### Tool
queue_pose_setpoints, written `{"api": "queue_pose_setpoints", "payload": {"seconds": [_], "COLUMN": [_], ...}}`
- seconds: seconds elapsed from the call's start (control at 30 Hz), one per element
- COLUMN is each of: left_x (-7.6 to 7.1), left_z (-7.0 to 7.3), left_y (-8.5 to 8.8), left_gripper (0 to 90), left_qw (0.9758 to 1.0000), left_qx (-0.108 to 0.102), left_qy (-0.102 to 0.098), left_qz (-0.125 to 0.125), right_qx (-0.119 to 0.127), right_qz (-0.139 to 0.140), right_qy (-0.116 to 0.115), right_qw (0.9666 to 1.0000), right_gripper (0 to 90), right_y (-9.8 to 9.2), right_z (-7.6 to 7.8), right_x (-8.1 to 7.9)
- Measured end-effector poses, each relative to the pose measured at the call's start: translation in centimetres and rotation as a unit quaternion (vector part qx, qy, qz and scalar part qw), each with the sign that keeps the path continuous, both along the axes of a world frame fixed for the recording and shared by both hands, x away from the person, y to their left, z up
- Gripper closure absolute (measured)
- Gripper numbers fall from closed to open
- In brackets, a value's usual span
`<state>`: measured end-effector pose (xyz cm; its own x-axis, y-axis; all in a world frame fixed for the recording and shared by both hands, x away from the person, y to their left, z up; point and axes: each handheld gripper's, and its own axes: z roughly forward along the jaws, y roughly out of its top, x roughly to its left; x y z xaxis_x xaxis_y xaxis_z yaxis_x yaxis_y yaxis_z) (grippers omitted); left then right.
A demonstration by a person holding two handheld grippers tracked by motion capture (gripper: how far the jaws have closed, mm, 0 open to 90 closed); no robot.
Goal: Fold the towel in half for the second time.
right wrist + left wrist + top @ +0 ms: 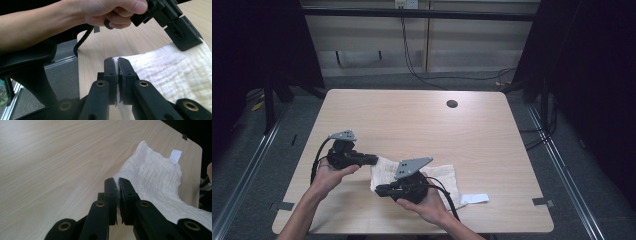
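Item: white cloth (414, 176), being handled by two corners, near edge of tabletop (422, 115).

Handling, left to right:
- Left hand-held gripper (373, 159): jaws pressed together on the cloth's left corner; the left gripper view shows the fabric edge (117, 185) nipped between the black jaws. Judgement: the bite is shallow, near the very hem, so lift slowly and keep the pull in line with the jaws, or the corner may slip out.
- Right hand-held gripper (379, 190): jaws likewise pinching a cloth corner, at the near left edge, as the right gripper view shows (117, 65). Judgement: raise both corners together and level, drawing them gently apart, so the cloth hangs flat rather than bunching between the two grips.

Description of cloth:
- Colour: off-white, with faint yellowish patches.
- Texture: ribbed or waffled weave (155, 175), soft and limp.
- State: lying rumpled, partly folded, with the left side lifted into a ridge.
- Position: on the near half of the tabletop, between and under the two hands, its right part flat.
- Adjacent: a small white paper slip (474, 198) just beside its right end.
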<state>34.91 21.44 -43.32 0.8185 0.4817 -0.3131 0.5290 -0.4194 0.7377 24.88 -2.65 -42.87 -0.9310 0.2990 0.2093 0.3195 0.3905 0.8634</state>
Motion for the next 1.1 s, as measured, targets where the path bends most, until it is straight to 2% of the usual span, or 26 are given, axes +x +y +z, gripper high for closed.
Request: {"api": "queue_pose_setpoints", "payload": {"seconds": [0.23,0.37,0.6,0.83,0.93,1.1], "left_x": [0.1,0.2,0.5,0.8,1.0,1.3], "left_z": [1.3,1.2,1.2,1.4,1.4,1.0], "left_y": [0.8,0.3,-1.8,-4.7,-5.8,-7.5], "left_gripper": [85.7,85.7,85.6,85.6,85.6,85.6], "left_qw": [0.9999,0.9999,0.9998,0.9995,0.9993,0.9989], "left_qx": [0.004,0.011,0.016,0.019,0.023,0.023], "left_qy": [-0.008,-0.007,-0.005,-0.007,-0.007,-0.002], "left_qz": [0.006,0.004,-0.011,-0.025,-0.03,-0.04], "right_qx": [0.013,0.011,0.013,0.013,0.026,0.015], "right_qz": [0.003,0.002,-0.005,-0.024,-0.037,-0.049], "right_qy": [-0.01,-0.01,-0.009,-0.016,-0.012,-0.01], "right_qw": [0.9999,0.9999,0.9999,0.9995,0.9989,0.9986], "right_gripper": [86.0,86.0,85.9,85.9,85.9,85.9], "right_y": [0.8,1.0,-0.1,-2.4,-3.7,-5.2], "right_z": [1.0,0.7,0.5,1.0,1.1,0.8], "right_x": [0.3,0.3,-0.1,-0.5,-0.5,-0.8]}}
